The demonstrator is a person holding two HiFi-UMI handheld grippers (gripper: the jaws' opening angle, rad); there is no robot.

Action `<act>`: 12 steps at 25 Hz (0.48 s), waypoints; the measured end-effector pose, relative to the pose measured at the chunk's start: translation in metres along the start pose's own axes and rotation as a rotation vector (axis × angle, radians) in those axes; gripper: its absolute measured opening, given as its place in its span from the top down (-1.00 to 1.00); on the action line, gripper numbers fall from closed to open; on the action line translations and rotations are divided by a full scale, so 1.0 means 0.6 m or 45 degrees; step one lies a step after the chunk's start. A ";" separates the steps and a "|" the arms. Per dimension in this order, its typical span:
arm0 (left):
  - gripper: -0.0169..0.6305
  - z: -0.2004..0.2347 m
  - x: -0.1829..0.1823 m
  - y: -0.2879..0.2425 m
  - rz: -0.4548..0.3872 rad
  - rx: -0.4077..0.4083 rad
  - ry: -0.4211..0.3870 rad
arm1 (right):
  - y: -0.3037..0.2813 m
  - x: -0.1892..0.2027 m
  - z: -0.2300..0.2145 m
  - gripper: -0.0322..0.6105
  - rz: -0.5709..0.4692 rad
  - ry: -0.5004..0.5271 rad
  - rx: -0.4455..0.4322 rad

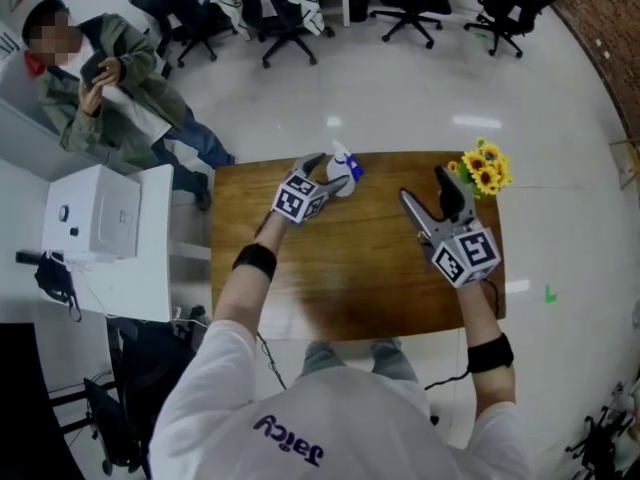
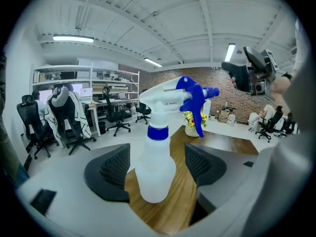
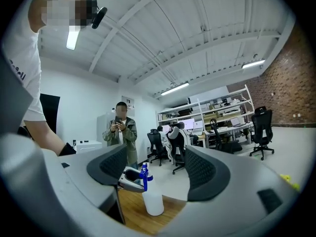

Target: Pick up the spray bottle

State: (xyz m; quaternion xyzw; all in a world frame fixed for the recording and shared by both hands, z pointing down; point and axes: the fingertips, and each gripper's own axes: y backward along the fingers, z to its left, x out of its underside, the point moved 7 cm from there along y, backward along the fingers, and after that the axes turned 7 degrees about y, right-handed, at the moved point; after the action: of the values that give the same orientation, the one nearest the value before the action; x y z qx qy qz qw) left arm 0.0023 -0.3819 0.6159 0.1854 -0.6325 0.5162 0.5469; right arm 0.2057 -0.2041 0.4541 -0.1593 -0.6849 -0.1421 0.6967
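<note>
The spray bottle point(image 1: 344, 169) stands upright near the far edge of the wooden table point(image 1: 350, 278). It has a translucent white body, a blue collar and a blue trigger. My left gripper point(image 1: 327, 172) is open around it. In the left gripper view the bottle point(image 2: 155, 174) stands between the two black pads point(image 2: 114, 171), close to both, with a thin gap on each side. My right gripper point(image 1: 424, 186) hovers open over the table's right half, holding nothing. The right gripper view looks across at the bottle point(image 3: 153, 202), with the left gripper point(image 3: 126, 178) around it.
A bunch of yellow flowers point(image 1: 484, 167) sits at the table's far right corner. A person point(image 1: 112, 80) with a phone is off the far left, behind a white cabinet point(image 1: 101, 214). Office chairs point(image 1: 284, 20) stand on the floor beyond.
</note>
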 end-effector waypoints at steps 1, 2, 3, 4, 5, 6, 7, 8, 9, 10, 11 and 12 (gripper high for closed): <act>-0.08 0.001 0.001 -0.009 0.003 0.001 -0.003 | 0.003 0.002 -0.002 -0.25 0.006 0.001 0.002; -0.08 0.001 0.002 -0.018 0.003 0.003 -0.007 | 0.006 0.002 -0.004 -0.25 0.010 0.006 0.005; -0.08 0.001 0.002 -0.027 -0.001 0.004 -0.010 | 0.009 0.001 -0.007 -0.25 0.014 0.012 0.010; -0.08 0.000 0.002 -0.036 -0.005 0.006 -0.009 | 0.011 0.001 -0.010 -0.25 0.016 0.016 0.015; -0.08 -0.002 0.002 -0.043 -0.007 0.008 -0.004 | 0.014 0.001 -0.013 -0.25 0.016 0.015 0.021; -0.08 -0.003 0.003 -0.050 -0.006 0.008 0.002 | 0.016 0.002 -0.016 -0.25 0.015 0.012 0.028; -0.08 -0.004 0.004 -0.057 -0.003 0.007 0.008 | 0.019 0.003 -0.018 -0.25 0.016 0.010 0.033; -0.08 -0.004 0.007 -0.064 -0.003 0.008 0.013 | 0.022 0.005 -0.019 -0.25 0.024 0.012 0.036; -0.08 -0.004 0.009 -0.071 -0.008 0.009 0.017 | 0.026 0.007 -0.020 -0.25 0.033 0.015 0.037; -0.07 -0.004 0.009 -0.076 -0.017 0.010 0.021 | 0.029 0.008 -0.021 -0.25 0.039 0.019 0.038; -0.07 -0.004 0.007 -0.080 -0.025 0.008 0.027 | 0.032 0.008 -0.022 -0.25 0.042 0.022 0.039; -0.07 -0.004 0.004 -0.082 -0.029 0.002 0.034 | 0.035 0.008 -0.023 -0.25 0.046 0.024 0.041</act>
State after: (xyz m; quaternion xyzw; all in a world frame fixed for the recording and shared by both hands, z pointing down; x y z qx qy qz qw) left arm 0.0419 -0.3986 0.6397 0.1862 -0.6228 0.5126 0.5609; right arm 0.2269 -0.1906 0.4583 -0.1591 -0.6775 -0.1202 0.7080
